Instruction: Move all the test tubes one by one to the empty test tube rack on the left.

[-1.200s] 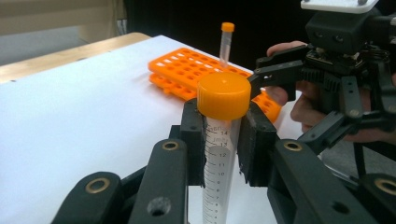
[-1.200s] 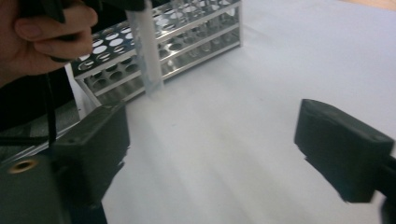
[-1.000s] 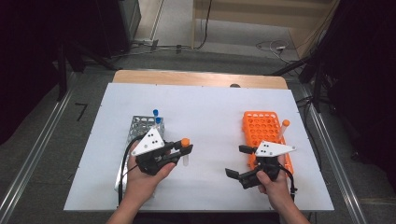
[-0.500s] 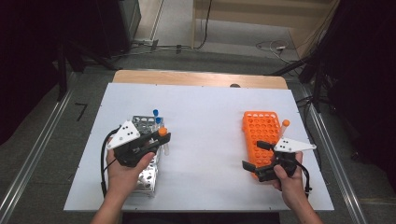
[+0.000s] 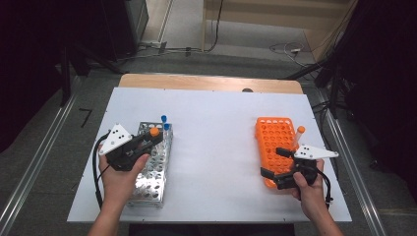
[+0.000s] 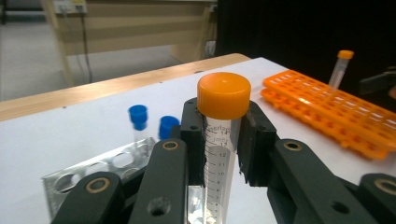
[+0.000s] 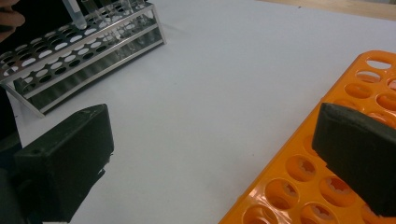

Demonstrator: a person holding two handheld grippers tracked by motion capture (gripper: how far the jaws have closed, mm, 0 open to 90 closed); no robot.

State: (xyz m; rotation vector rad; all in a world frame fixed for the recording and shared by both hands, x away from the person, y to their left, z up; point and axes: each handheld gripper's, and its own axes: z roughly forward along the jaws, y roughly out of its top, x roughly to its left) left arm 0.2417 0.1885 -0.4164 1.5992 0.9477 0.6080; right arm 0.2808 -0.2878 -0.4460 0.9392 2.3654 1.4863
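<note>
My left gripper (image 5: pixel 153 135) is shut on a clear graduated tube with an orange cap (image 6: pixel 223 94), held upright over the metal rack (image 5: pixel 152 172). Two blue-capped tubes (image 5: pixel 165 123) stand at that rack's far end, just beyond the held tube. On the right lies the orange rack (image 5: pixel 275 137), with one orange-capped tube (image 5: pixel 299 133) standing at its right side. My right gripper (image 5: pixel 272 162) hovers at the orange rack's near end, jaws wide open with nothing between them (image 7: pixel 212 154). One jaw is over the rack's holes (image 7: pixel 303 186) and the other over bare table.
The white table top (image 5: pixel 216 128) runs between the two racks. A wooden strip (image 5: pixel 206 82) borders the table's far edge. Metal rails run along both sides on the floor. Cables trail from each gripper toward the near edge.
My left gripper has carried the orange-capped tube leftward, from beside the metal rack to above it. The right gripper has shifted a little to the right along the orange rack's near end.
</note>
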